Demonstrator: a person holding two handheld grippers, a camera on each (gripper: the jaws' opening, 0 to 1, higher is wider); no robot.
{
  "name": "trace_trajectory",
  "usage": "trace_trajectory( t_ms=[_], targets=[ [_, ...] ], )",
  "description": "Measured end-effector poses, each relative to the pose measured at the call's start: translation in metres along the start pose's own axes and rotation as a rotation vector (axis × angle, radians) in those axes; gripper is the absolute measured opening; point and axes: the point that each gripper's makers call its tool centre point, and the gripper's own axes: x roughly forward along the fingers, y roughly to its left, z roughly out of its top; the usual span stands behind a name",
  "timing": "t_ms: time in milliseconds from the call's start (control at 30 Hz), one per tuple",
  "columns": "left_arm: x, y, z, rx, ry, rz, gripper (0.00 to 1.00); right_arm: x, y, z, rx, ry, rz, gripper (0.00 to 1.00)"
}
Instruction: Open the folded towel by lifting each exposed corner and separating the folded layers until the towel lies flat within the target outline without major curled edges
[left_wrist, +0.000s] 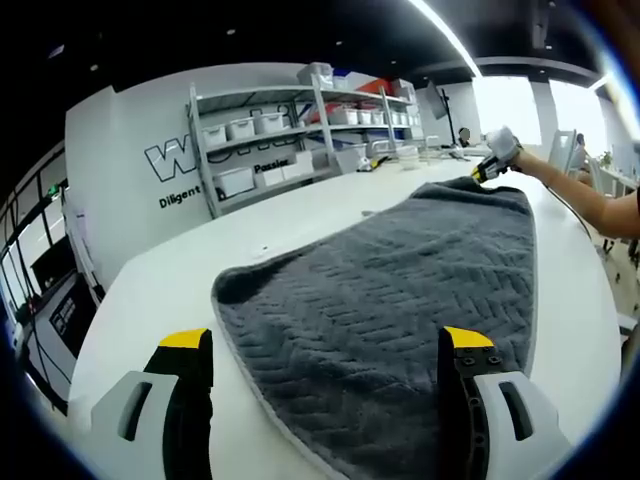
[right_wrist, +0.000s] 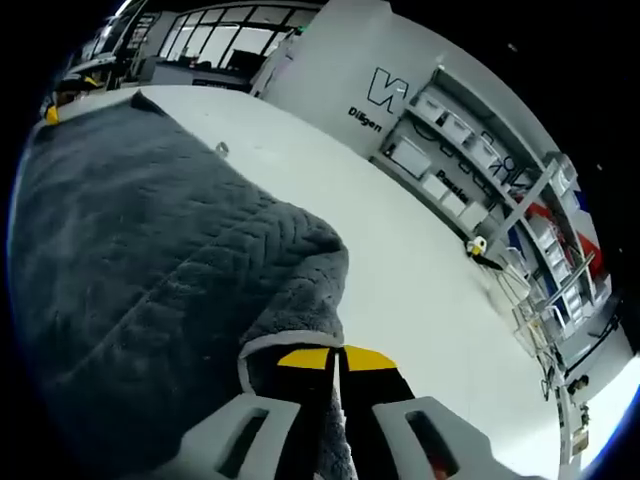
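My right gripper has its yellow-tipped jaws pinched together on the hemmed corner of the dark grey herringbone-textured towel, which lies spread across the white table. My left gripper hangs with its jaws wide apart above the near edge of the towel, touching nothing. Beyond the table's far edge stands a grey metal shelf rack with white bins.

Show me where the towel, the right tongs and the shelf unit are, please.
towel (left_wrist: 400, 300): left gripper view, middle of grey cloth.
right tongs (right_wrist: 338, 358): right gripper view, between yellow tips.
shelf unit (left_wrist: 262, 140): left gripper view, middle shelf.
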Motion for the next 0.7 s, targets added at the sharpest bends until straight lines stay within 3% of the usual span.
trace_trajectory(
  t_ms=[67, 300, 600, 700],
  targets=[
    [-0.001, 0.001, 0.000, 0.000, -0.002, 0.003, 0.92, -0.001, -0.001, 0.001, -0.006, 0.003, -0.006, 0.00],
    [0.000, -0.002, -0.001, 0.001, 0.004, 0.000, 0.92, 0.000, -0.034, 0.007, -0.029, 0.018, -0.093, 0.00],
    [0.001, -0.004, -0.003, 0.011, 0.014, -0.003, 0.92, 0.017, -0.069, 0.009, 0.001, 0.024, -0.167, 0.00],
    [0.001, -0.003, -0.004, 0.010, 0.018, 0.000, 0.92, 0.021, -0.074, 0.011, -0.034, 0.045, -0.177, 0.00]
  ],
)
